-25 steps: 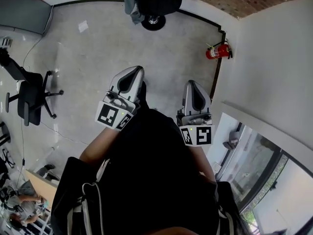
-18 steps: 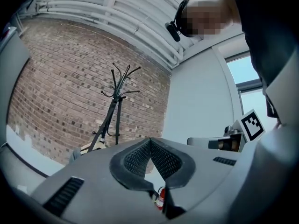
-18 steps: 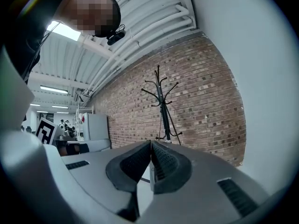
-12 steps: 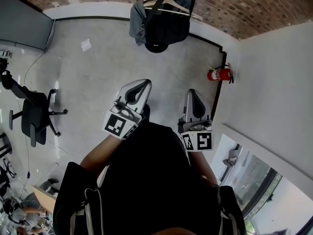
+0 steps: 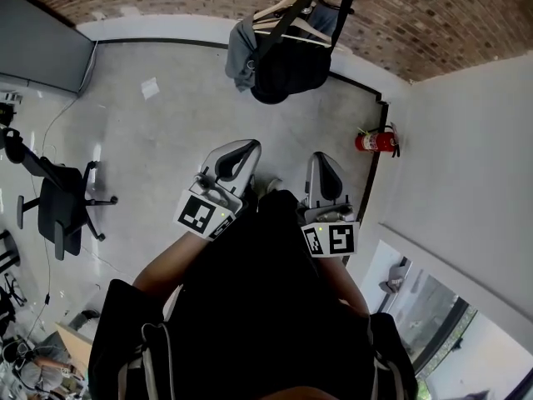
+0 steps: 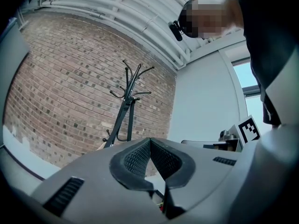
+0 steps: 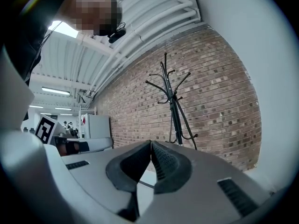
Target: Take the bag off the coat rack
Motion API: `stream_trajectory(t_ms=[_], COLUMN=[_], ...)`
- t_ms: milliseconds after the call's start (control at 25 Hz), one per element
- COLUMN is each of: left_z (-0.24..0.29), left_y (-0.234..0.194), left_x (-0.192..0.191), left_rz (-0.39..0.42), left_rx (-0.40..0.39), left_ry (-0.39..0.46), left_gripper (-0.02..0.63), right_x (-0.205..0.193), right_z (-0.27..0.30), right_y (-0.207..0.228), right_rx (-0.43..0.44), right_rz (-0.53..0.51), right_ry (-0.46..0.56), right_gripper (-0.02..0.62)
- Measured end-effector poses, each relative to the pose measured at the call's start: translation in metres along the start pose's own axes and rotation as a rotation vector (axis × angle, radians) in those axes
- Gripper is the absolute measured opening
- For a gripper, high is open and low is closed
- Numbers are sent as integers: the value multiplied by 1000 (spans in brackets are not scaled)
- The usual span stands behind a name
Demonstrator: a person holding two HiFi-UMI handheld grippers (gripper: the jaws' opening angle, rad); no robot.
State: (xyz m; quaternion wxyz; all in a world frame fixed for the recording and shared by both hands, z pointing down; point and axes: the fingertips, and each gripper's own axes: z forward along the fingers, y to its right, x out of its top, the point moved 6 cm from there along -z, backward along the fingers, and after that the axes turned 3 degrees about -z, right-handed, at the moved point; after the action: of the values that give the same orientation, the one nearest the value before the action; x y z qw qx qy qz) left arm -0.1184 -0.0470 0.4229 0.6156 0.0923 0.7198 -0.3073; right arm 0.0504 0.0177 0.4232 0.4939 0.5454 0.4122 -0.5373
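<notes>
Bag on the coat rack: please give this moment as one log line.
phase: before grasp | bag: hangs on coat rack, untouched | left claw: shut, empty | right claw: shut, empty

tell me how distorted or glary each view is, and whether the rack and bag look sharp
Head view: fisheye bends the wall, the floor has a pale sheen at left, and the bag is dark but sharp. Left gripper view: black corners, the rack crisp, the window washed out. Right gripper view: round black edge, rack crisp, ceiling lights glaring.
</notes>
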Motion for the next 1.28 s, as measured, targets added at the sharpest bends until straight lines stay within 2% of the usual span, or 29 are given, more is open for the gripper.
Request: stream_trajectory(t_ms=[160,280,400,480,760,880,1000,1120,1280], left_z=[16,23,33,45,99,120,139,159,184], left_y=[-1,-2,-10,-12,-25,-29,-36,-46,-56], left_x=[6,6,8,10,6,15,22,25,31], left_rz=[38,56,40,62,99,136,137,130,149], left_rx=[30,79,82,89,71,71,90,103,115], left_ry=[35,58,57,54,44,49,47,29,17], left_gripper=[19,20,20,20,21,26,76,84,105], right_x=[14,17,21,24,36,49,56,59,63], right_z=[7,16,29,37,69,84,100,119,144], right_y=[13,23,34,45,103,123,143,160,172], right_rx=[-16,-15,-14,-18,-112,-104,-92,-82,-61], right_rz=[-17,-99,-82,-73,-65,-59,-61,-47,-92], right_ry=[51,9,3,13,39,54,54,44,50], right_gripper=[20,21,21,21,27,93,95,95,95])
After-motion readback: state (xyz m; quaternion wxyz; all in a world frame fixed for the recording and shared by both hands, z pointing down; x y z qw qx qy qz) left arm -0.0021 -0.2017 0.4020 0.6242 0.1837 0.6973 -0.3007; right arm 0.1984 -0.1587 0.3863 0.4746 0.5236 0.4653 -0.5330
